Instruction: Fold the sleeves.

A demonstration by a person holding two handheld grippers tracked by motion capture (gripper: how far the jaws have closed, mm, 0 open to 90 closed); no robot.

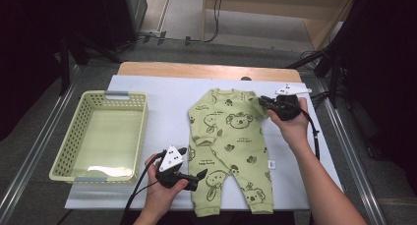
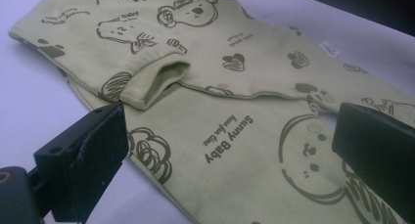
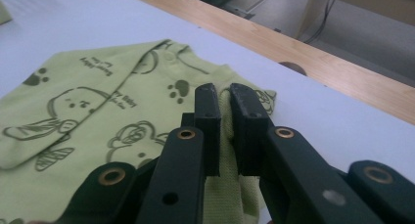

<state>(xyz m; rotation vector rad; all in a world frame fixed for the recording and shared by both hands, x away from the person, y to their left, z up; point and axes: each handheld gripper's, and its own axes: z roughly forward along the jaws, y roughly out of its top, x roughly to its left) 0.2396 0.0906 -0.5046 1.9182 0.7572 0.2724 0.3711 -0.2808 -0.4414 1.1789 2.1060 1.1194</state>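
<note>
The worktop (image 1: 157,95) is the largest thing here, a white sheet over a wooden top whose bare edge shows at the far side. On its left part sits a pale yellow plastic basket (image 1: 78,136) with perforated walls and grey handles at both short ends, well apart from the garment. Right of the middle lies a light green baby romper (image 1: 228,151), printed with dark bears, paws, hearts and the words "Sunny Baby", spread flat with its neck toward the far edge and its 2 legs toward the person. Its left sleeve is folded in across the chest, the cuff opening plain in the left gripper view.

The right gripper (image 1: 265,103), held in the person's right hand (image 1: 293,123), is at the romper's far right shoulder area. In the right gripper view its 2 fingers (image 3: 208,121) are pressed nearly together and pinch a fold of the green cloth between them, lifted a little off the sheet.

The left gripper (image 1: 196,177), in the person's left hand (image 1: 162,188), is low at the near left edge of the romper beside the left leg. In the left gripper view its fingers (image 2: 88,155) are spread wide, 1 on each side of the printed cloth, not pressing on it
</note>
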